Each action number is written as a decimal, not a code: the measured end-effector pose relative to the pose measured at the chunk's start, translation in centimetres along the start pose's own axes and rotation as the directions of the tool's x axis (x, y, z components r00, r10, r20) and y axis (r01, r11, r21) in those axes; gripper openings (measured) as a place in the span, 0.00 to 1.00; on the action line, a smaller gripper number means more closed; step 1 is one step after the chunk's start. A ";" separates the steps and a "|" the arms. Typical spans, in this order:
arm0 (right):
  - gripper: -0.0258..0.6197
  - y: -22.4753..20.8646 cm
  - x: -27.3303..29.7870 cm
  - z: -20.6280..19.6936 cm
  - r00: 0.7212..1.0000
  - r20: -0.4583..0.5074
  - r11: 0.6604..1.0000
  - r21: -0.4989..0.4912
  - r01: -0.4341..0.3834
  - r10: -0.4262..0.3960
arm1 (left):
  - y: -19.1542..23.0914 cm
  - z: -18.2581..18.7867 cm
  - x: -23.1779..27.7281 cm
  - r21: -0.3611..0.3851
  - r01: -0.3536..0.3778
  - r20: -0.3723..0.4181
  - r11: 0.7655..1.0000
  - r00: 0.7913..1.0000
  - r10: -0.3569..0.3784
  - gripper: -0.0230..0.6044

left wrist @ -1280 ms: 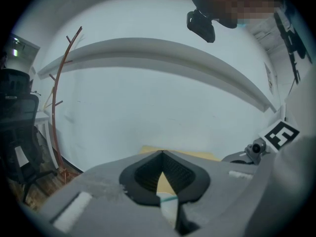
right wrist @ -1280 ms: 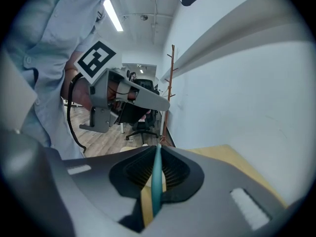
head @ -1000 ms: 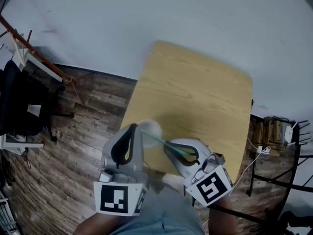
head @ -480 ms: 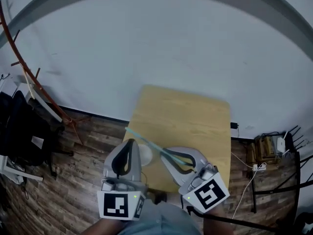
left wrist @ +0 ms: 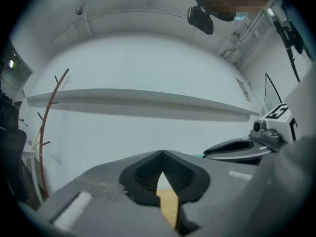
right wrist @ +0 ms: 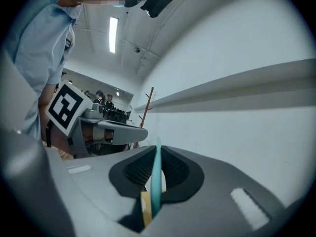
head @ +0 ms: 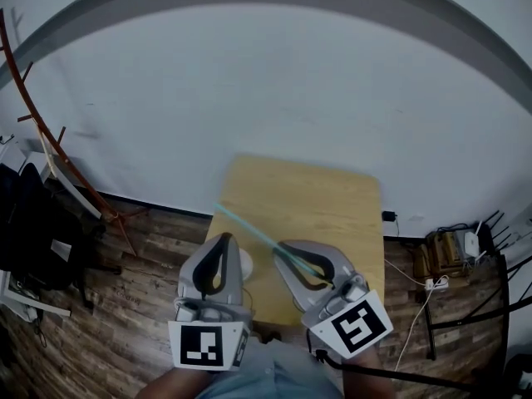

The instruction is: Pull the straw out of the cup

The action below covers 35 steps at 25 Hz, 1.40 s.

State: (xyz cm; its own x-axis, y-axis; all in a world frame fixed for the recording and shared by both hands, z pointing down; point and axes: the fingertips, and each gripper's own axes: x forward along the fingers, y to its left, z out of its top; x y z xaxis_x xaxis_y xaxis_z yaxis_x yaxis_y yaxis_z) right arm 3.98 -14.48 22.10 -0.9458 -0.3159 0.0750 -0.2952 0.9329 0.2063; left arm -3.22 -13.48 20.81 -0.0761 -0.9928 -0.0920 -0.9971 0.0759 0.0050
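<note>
readable text: none was made out in any view.
left cube (head: 204, 346): on the left gripper (head: 225, 239), a black-and-white square marker was carried; no letters or digits were formed by it.
right cube (head: 359, 326): on the right gripper (head: 278, 246), another black-and-white square marker of a different pattern was carried, likewise without letters or digits.
wall sheet (left wrist: 243, 89): dark print was borne, too small to be read.
</note>
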 end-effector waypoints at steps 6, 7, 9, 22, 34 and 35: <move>0.10 -1.4 0.7 -0.1 0.998 0.012 0.997 0.045 0.066 -0.066 | 0.3 -1.2 0.5 0.010 -0.003 -0.029 1.000 1.000 0.003 0.07; 0.10 -1.6 0.8 -0.2 0.997 0.012 0.996 0.051 0.072 -0.073 | 0.3 -1.3 0.6 0.009 -0.002 -0.024 1.000 1.000 0.002 0.07; 0.10 -1.8 1.2 -0.4 0.997 0.014 0.995 0.059 0.080 -0.081 | 0.5 -1.4 0.9 0.000 -0.004 -0.027 1.000 1.000 0.004 0.07; 0.09 -2.5 3.4 -1.5 0.994 -0.001 0.991 0.071 0.109 -0.110 | 1.7 -3.1 2.0 -0.021 0.000 -0.078 1.000 0.997 -0.002 0.07; 0.09 -2.8 5.0 -2.2 0.995 -0.013 0.990 0.092 0.103 -0.102 | 3.0 -4.4 2.8 -0.046 -0.007 -0.107 0.999 0.994 0.002 0.07; 0.09 -2.8 5.0 -2.3 0.995 -0.017 0.991 0.093 0.101 -0.100 | 3.1 -4.5 2.8 -0.047 -0.009 -0.109 0.999 0.994 0.004 0.07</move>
State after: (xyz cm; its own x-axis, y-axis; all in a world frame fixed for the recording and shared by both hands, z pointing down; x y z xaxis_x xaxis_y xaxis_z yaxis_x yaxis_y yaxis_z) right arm 0.37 -19.06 24.17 -0.9093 -0.4102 0.0702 -0.4004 0.9083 0.1211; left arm -6.53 -16.47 25.00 -0.0797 -0.9967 0.0175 -0.9953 0.0806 0.0530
